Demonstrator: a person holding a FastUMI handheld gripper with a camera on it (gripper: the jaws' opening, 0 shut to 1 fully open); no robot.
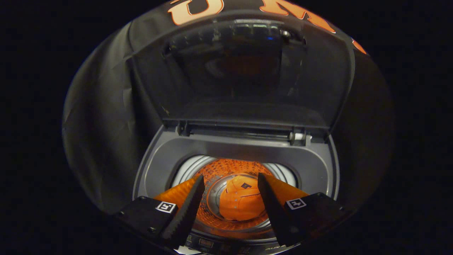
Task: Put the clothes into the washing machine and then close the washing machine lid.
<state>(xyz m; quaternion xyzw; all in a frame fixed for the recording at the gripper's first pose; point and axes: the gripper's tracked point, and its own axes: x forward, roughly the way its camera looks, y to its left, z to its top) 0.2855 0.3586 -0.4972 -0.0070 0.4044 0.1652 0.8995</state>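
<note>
Held above the washing machine (pixel 318 166), the tool (pixel 230 187) points down and forward into the round opening of the top. Its two fingers (pixel 187 209) stand wide apart and nothing is between them, so the tool is open and empty. Both fingertips reach over the front rim of the opening, and the tips hang above the drum (pixel 226 166), without touching it as far as I can see.

At the bottom of the drum, below the gap between the fingers, lies the clothes (pixel 240 203), an orange piece bunched into a lump with a small dark patch on its upper part. The drum wall around it has many small holes and takes an orange shine.

Beyond the fingers the washing machine lid (pixel 244 71) stands raised, almost upright, hinged at the back edge of the top. It is dark and glossy with a see-through window.
</note>
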